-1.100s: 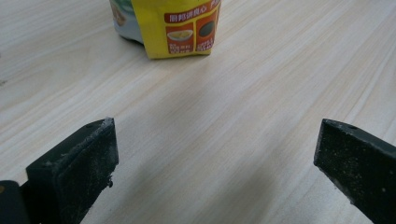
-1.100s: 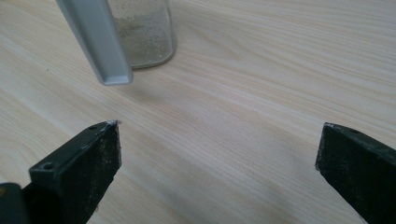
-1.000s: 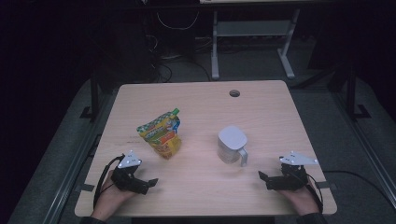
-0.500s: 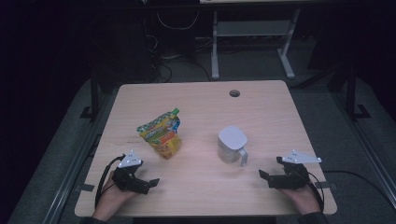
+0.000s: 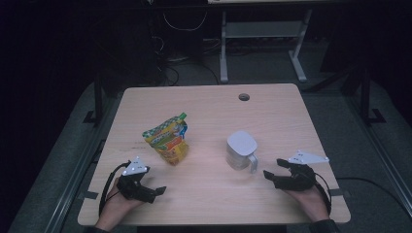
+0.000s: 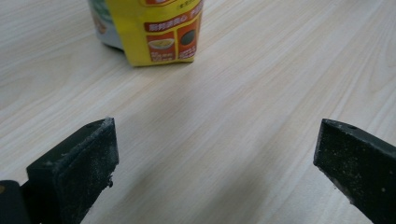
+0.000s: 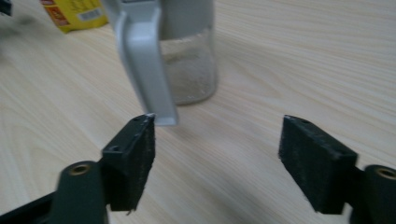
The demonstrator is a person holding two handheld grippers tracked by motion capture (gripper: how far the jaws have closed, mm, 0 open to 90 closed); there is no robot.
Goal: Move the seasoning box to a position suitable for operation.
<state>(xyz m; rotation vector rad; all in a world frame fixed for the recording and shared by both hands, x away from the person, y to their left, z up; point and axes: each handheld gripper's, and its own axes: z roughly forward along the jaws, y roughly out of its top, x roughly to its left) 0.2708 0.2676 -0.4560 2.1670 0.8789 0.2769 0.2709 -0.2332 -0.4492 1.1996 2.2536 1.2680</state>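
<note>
Granules fill the jar's (image 7: 189, 56) lower part; both grippers' fingers (image 6: 74, 163) stand apart.

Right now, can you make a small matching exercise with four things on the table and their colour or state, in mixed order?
Things:
1. pouch
2. jug
3. left gripper
4. table hole

States:
A. white lid, handle toward the right gripper
B. dark, round, near the far edge
C. yellow and green, standing
D. jaws open, nothing between them

Pairs: 1-C, 2-A, 3-D, 4-B
</note>
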